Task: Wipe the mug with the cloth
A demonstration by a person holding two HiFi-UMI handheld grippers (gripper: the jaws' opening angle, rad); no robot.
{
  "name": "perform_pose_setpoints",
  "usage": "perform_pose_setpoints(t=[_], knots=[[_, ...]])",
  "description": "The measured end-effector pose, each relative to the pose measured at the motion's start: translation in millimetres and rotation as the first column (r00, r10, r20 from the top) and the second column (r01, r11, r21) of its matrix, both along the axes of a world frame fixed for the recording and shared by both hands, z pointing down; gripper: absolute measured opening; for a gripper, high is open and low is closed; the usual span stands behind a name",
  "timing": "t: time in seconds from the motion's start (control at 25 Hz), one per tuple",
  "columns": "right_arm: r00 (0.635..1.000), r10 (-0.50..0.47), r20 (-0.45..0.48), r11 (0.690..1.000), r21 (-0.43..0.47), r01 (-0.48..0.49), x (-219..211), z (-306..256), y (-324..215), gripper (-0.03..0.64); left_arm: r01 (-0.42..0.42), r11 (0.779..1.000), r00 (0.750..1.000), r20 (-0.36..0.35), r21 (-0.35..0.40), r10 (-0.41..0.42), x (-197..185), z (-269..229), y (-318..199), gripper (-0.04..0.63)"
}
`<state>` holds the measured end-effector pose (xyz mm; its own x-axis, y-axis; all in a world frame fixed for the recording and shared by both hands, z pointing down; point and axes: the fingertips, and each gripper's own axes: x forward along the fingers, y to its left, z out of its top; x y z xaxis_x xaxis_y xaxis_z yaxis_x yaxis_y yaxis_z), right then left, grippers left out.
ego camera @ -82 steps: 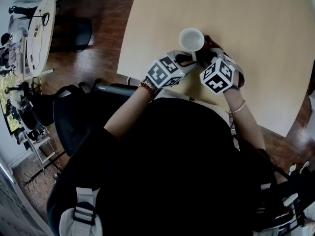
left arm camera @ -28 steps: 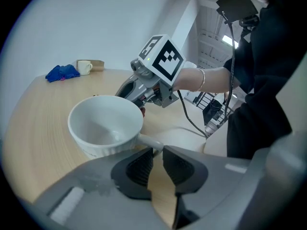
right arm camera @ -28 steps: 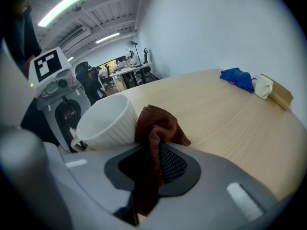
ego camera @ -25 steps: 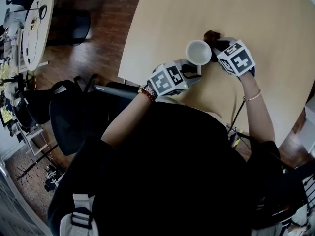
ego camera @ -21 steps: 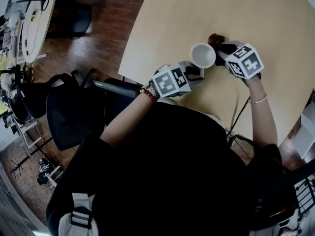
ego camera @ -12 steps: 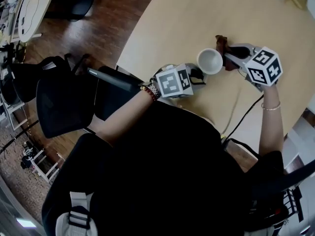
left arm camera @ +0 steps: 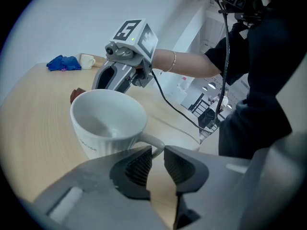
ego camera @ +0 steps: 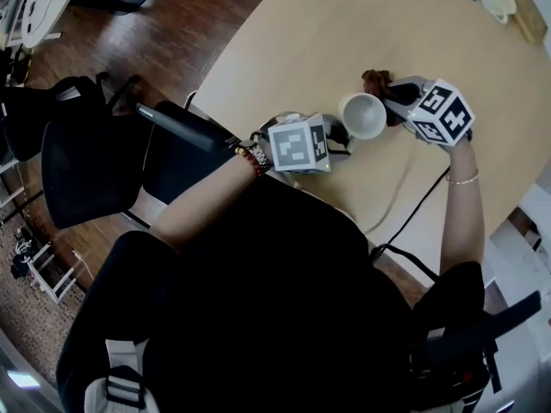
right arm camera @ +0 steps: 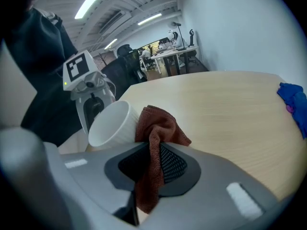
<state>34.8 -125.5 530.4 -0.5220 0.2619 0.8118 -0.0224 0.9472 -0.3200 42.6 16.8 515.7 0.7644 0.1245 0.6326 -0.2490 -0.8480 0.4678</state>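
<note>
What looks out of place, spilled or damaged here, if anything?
Nothing stands out. The white mug looks whole and empty, the brown cloth is clamped in the right gripper beside the mug, and the table shows no spill.

Left gripper (ego camera: 343,136) and right gripper (ego camera: 392,100) have jaws clamped.
</note>
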Motion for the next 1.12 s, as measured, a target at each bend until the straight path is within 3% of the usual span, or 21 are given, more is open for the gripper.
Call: perform_pose_setpoints(t=[0.16,0.32,0.52,0.6,0.8,0.96,1.12], knots=[[0.995,-0.067,-0.071,0.997,0.037,0.069,2,15,3,0.063,0.002,1.000,1.000,0.000,0.001,-0.002,0,0,2,0.086],[0.992,-0.107,-0.068,0.993,0.043,0.110,-3,8,2,0.063,0.002,1.000,1.000,0.006,0.015,-0.002,-2,0,4,0.084],[0.995,-0.100,-0.004,0.993,0.061,0.100,-20,-10,-1,0.063,0.103,0.986,0.992,0.055,0.130,-0.110,-2,5,4,0.094],[0.993,-0.114,-0.011,0.991,0.075,0.114,-23,-11,-2,0.063,0.182,0.968,0.978,0.071,0.175,-0.197,-1,3,2,0.096],[0.992,-0.121,-0.029,0.988,0.096,0.123,-26,-13,-3,0.063,0.364,0.916,0.919,0.097,0.167,-0.382,4,2,-4,0.099],[0.992,-0.120,-0.046,0.985,0.121,0.125,-26,-14,-2,0.063,0.415,0.894,0.888,0.139,0.171,-0.439,2,3,-5,0.091],[0.988,-0.135,-0.069,0.980,0.140,0.143,-23,-14,4,0.063,0.422,0.889,0.875,0.176,0.177,-0.450,-6,4,1,0.080]])
